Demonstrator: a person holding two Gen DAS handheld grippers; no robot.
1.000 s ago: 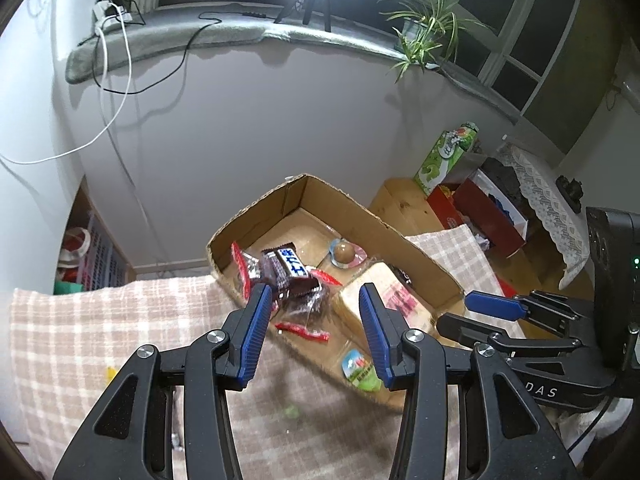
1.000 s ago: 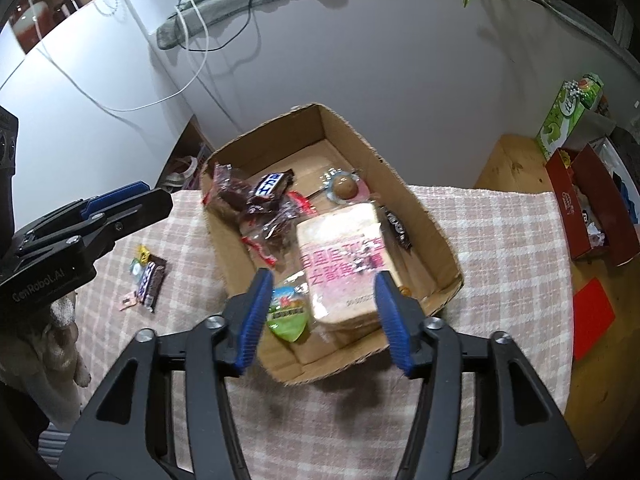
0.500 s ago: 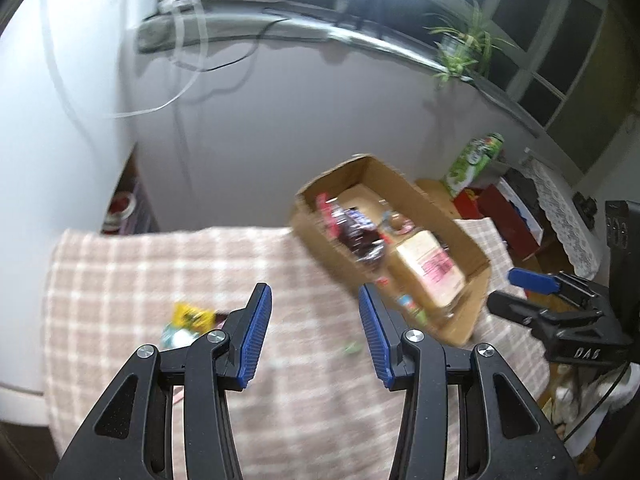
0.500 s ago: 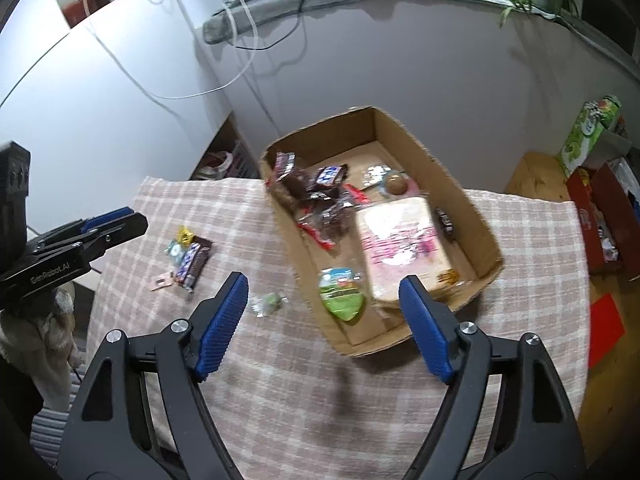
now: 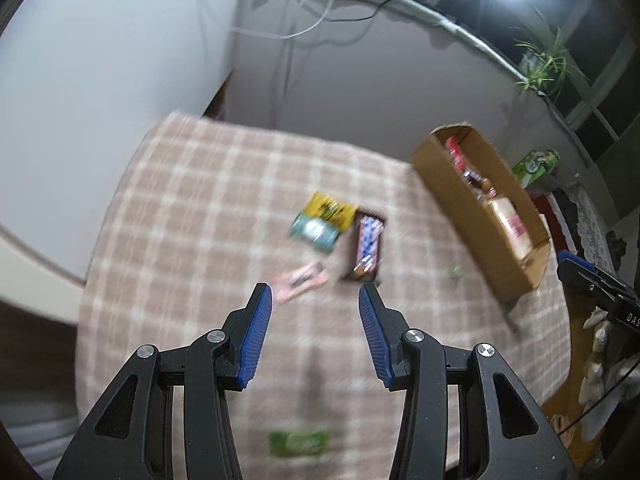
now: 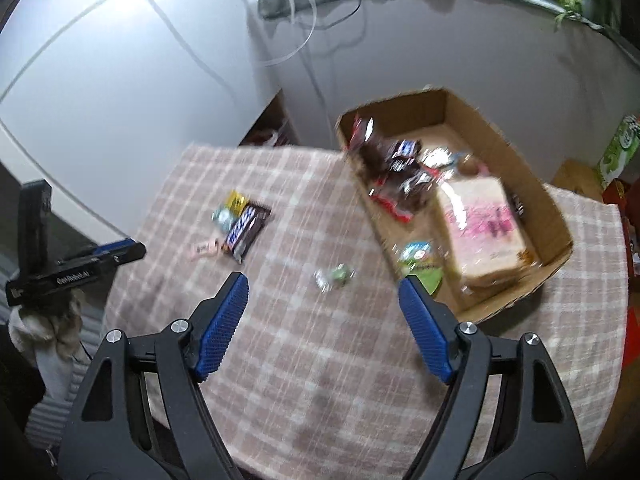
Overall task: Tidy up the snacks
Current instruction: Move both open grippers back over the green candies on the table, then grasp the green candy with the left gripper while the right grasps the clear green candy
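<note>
Snacks lie loose on a checked beige cloth-covered surface (image 6: 320, 360): a dark chocolate bar (image 5: 366, 249), a yellow-and-teal packet (image 5: 322, 222), a pink wrapper (image 5: 300, 280). Left gripper (image 5: 315, 300) and right gripper (image 6: 322, 284) hover above, both wide open, empty. Brown cardboard box (image 6: 556, 216) holds more snacks.

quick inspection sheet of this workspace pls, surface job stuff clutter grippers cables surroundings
surface: checked tablecloth on the table.
job's things: cardboard box holding bread bag and wrapped snacks; chocolate bar, yellow packet, pink wrapper and green candy loose on the cloth.
clutter: green packet near the cloth's front edge, blurred.
grippers: left gripper open, empty; right gripper open, empty.
cables: white and black cables on the sill.
surroundings: potted plant, green carton.
</note>
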